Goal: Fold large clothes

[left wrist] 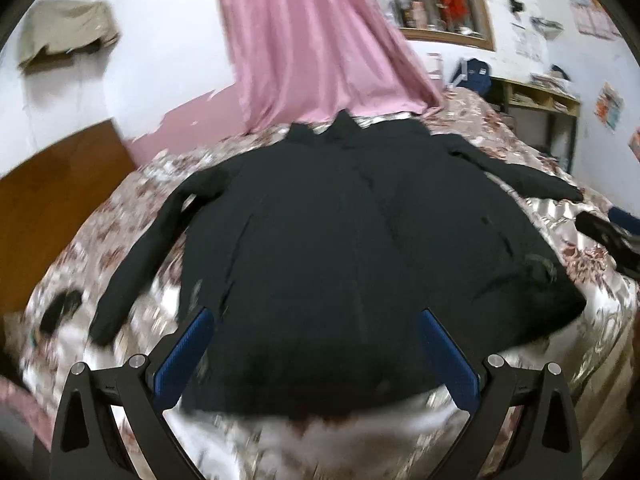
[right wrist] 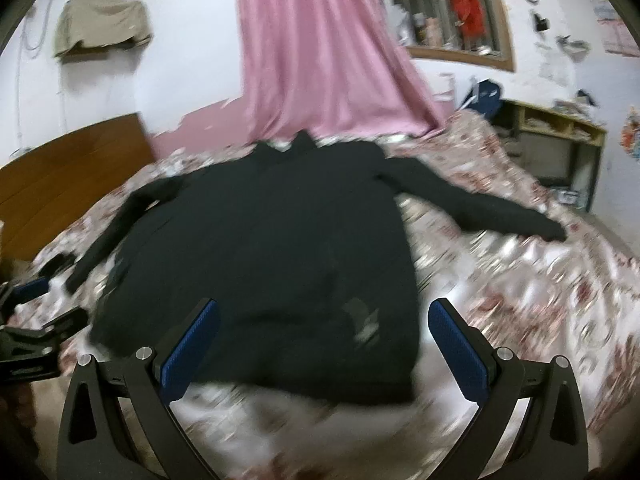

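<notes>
Your large black long-sleeved jacket (left wrist: 340, 240) lies spread flat on the floral satin bed (left wrist: 560, 248), sleeves out, no fold made yet. Both the left hand-held gripper (left wrist: 316, 354) and the right hand-held gripper (right wrist: 324, 350) hover spread wide and empty above its hem, so every fold is left

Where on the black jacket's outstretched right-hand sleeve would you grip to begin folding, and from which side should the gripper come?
Grip the sleeve near its cuff, coming from above with the open right gripper. The sleeve lies flat and straight across the floral bedspread, so its free end probably lifts and swings over the black jacket most easily.
</notes>
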{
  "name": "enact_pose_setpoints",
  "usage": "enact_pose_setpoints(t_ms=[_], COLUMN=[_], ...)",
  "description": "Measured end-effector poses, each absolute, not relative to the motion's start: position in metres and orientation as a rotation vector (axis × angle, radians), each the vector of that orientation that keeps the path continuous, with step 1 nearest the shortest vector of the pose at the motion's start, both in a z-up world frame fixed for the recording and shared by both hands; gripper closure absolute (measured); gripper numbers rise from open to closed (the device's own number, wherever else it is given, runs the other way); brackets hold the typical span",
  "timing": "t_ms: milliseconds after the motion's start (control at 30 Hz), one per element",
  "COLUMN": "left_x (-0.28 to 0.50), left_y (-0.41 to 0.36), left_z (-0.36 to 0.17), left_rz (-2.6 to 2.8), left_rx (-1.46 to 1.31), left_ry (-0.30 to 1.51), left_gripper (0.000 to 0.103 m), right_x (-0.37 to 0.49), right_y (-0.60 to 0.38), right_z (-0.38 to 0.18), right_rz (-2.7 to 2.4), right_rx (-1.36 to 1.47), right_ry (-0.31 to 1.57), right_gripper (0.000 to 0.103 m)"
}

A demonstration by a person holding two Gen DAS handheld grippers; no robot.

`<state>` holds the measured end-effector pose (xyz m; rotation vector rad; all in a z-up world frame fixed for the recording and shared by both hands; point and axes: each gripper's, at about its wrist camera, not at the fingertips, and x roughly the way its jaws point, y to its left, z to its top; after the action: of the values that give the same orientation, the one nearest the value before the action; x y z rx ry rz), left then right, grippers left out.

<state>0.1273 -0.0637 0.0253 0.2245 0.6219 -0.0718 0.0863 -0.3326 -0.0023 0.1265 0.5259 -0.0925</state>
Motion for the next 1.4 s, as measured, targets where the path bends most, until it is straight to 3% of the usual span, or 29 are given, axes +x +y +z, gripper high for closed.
enact_pose_setpoints(t_ms=[500, 700, 1067, 1133, 1200, 1267, 1400], left_x=[0.304, 0.38, 0.487, 0.495, 0.501, 0.504, 0.515], left_y=[-0.207, -0.268, -0.304, -0.311, -0.32, -0.322, -0.318], left_z=[0.033, 0.031, -0.003, -0.015, -0.029, -0.04, -0.054], left_rz=[-0.263, -0.207, -0.206, -0.204, -0.193, -0.185, -0.18], left_rx=[0.293, 0.402, 0.136, 0.14, 0.164, 0.173, 0.119], left_ry=[0.683, 0.613, 0.803, 0.832, 0.862, 0.887, 0.965], left_gripper=[0.0, 0.0, 0.0, 0.0, 0.0, 0.0, 0.0], right_x=[0.261, 0.303, 0.318, 0.322, 0.326, 0.325, 0.318], right_y=[-0.532, -0.61, -0.666, -0.669, -0.672, -0.673, -0.687], right_z=[-0.026, -0.054, -0.121, -0.125, -0.129, -0.132, -0.143], right_rz=[-0.66, -0.759, -0.71, -0.671, -0.648, -0.635, -0.631], right_rx=[0.42, 0.595, 0.801, 0.815, 0.814, 0.815, 0.873], right_ry=[0.547, 0.576, 0.615, 0.593, 0.598, 0.601, 0.587], right_gripper=[0.001, 0.001, 0.002, 0.01, 0.029, 0.036, 0.065])
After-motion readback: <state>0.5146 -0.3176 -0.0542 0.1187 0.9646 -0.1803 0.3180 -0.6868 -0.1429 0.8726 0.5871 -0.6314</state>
